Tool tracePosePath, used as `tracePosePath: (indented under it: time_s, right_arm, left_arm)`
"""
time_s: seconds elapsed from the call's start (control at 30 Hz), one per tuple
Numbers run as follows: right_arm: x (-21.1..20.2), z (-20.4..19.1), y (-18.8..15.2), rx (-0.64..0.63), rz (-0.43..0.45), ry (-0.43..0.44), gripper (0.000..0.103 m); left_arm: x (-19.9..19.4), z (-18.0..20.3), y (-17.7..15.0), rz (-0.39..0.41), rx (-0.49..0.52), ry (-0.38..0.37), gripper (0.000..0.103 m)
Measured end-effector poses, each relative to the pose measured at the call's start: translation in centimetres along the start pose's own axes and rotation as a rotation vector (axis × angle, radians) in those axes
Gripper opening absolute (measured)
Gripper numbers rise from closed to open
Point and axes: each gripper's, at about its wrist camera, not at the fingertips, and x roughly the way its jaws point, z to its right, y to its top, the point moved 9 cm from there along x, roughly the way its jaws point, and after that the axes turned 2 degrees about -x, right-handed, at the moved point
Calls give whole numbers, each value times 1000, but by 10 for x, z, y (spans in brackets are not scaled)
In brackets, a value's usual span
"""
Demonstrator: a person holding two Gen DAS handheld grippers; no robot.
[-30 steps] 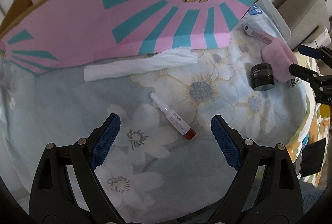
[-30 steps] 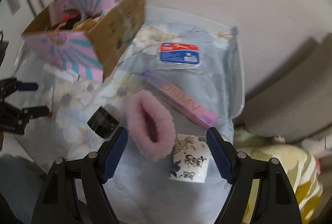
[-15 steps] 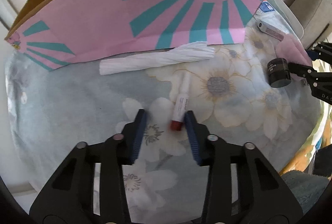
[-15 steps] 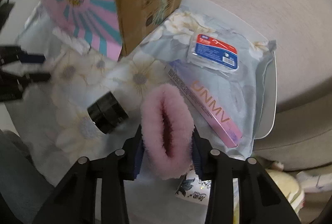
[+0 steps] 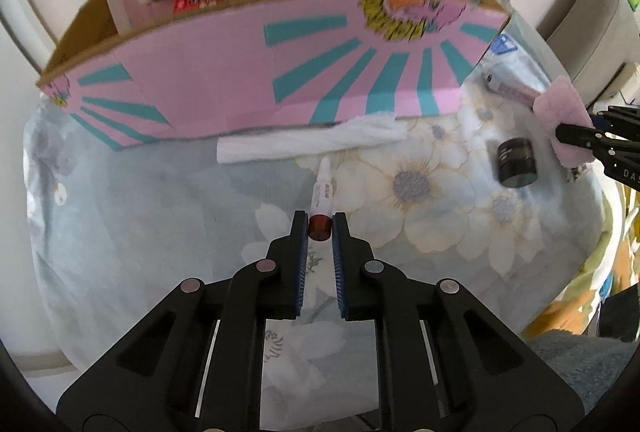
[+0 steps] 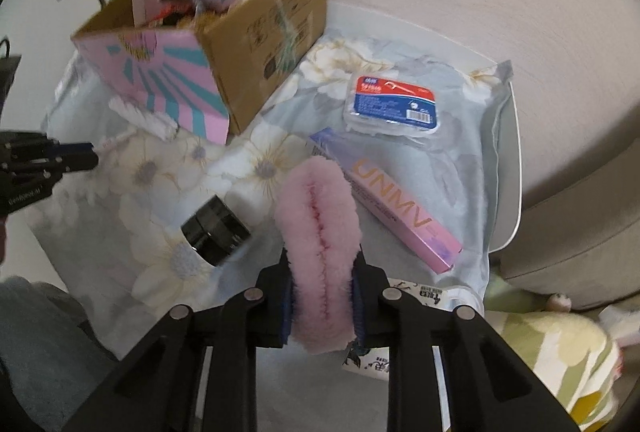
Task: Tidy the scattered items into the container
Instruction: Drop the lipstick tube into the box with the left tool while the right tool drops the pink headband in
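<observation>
Setting: a home, likely a bedroom. Evidence: floral bedsheet [image 6: 276,160] as the carrying surface; toiletries on it, namely floss-pick pack [image 6: 394,104] and cosmetic jar [image 6: 216,230]; grey upholstered furniture [image 6: 580,232] just beside its edge.

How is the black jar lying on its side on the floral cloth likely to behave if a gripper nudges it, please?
The black jar looks round and lies on its side, so a nudge would probably roll it across the floral cloth. Its glossy wall may slip between pads. It looks rigid, unlike the pink fluffy pad that the right gripper is closing on.
</observation>
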Motion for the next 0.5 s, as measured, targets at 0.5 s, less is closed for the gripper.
tracePosePath:
  time_s: [0.5]
  right_arm:
    - [-87, 15, 51, 109, 156, -6, 21]
  left_arm:
    - [-99, -22, 102, 267, 72, -8, 10]
